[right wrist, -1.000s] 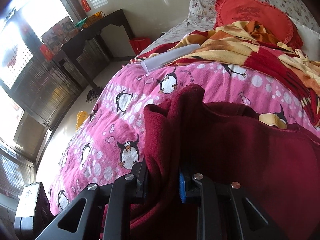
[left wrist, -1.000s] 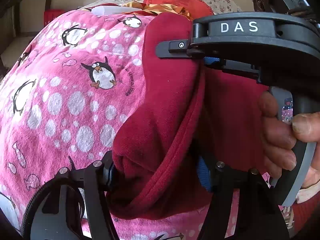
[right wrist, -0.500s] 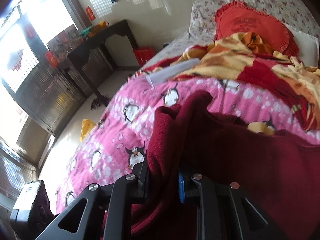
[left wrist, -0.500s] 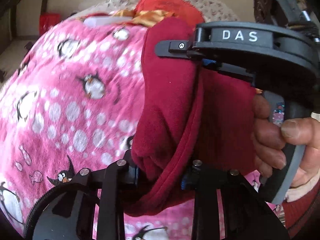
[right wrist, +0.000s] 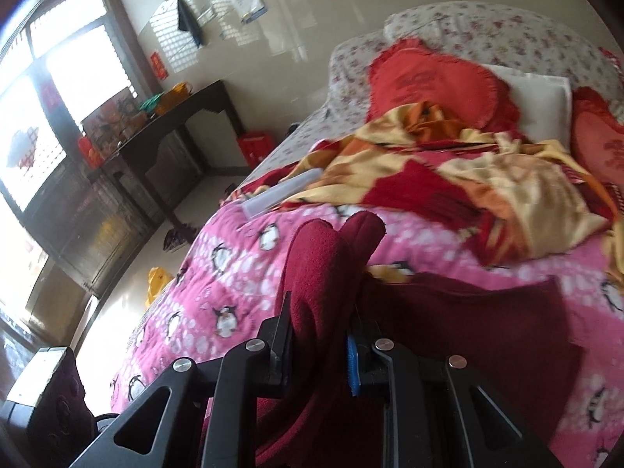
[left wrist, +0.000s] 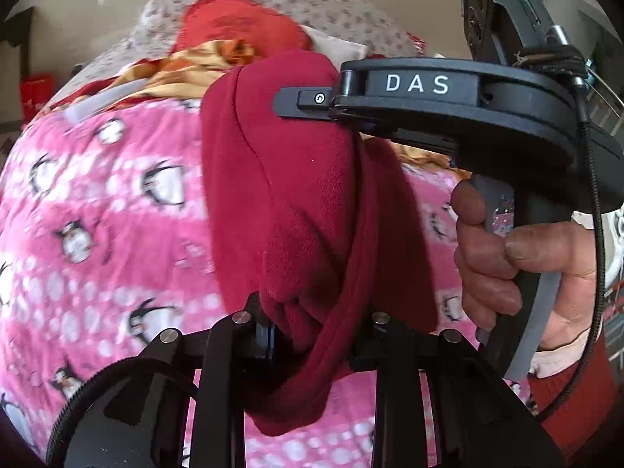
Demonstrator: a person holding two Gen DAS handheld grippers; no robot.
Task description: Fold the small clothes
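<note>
A dark red fleece garment (left wrist: 296, 195) hangs bunched above the pink penguin quilt (left wrist: 117, 214), held up at two places. My left gripper (left wrist: 312, 331) has a thick fold of it between its pads, and its jaws are closing on the fold. Above it, my right gripper (left wrist: 347, 123), marked DAS and held by a hand (left wrist: 491, 265), pinches the garment's top edge. In the right wrist view my right gripper (right wrist: 318, 335) is shut on an upright fold of the garment (right wrist: 319, 265), and the rest of the cloth trails right over the quilt (right wrist: 234, 273).
A crumpled red and yellow blanket (right wrist: 448, 163) lies beyond the quilt, with red frilled pillows (right wrist: 429, 82) at the bed's head. A flat white object (right wrist: 280, 195) rests near the quilt's far left edge. The bed drops to the floor at left, where a dark desk (right wrist: 163, 136) stands.
Both grippers have risen and carried the red garment up off the quilt. The left jaws have narrowed from wide apart onto the fold of cloth. The right grip is unchanged.
</note>
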